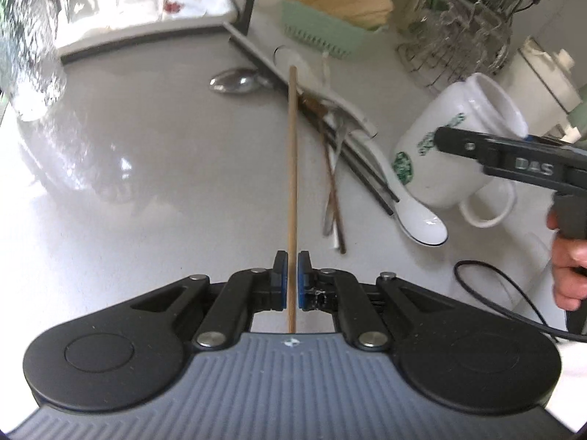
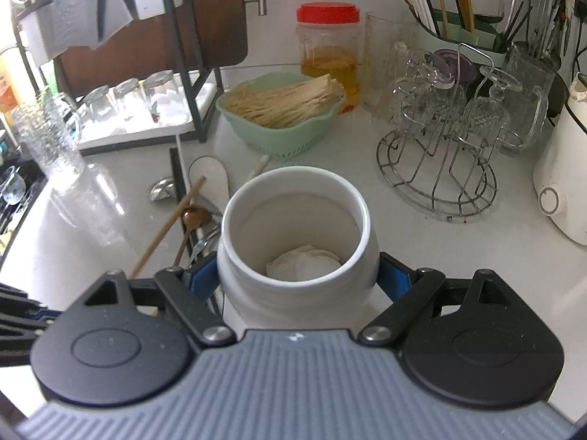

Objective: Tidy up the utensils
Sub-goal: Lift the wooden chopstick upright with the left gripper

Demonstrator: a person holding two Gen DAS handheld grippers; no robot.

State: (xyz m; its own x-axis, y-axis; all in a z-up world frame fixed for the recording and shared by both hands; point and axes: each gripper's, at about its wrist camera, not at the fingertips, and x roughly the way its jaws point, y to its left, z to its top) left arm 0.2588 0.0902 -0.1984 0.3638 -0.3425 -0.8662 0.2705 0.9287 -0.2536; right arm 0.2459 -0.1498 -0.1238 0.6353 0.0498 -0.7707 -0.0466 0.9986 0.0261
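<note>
Left gripper [image 1: 292,278]: jaws closed on 1 wooden chopstick [image 1: 292,168], its far end just left of the utensil pile [image 1: 341,154]. Right gripper [image 2: 297,278]: pads clamp the white mug [image 2: 297,220], which stands just right of that pile on the counter [image 1: 146,146].

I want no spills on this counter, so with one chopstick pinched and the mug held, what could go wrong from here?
1. The left tongs pinch the wooden chopstick near one end, so it may pivot and miss the white mug.
2. Its far tip lies close to the utensil pile; swinging it could scatter the ceramic spoon.
3. The right tongs grip the mug's smooth, rounded sides, so it might slip or tip.
</note>
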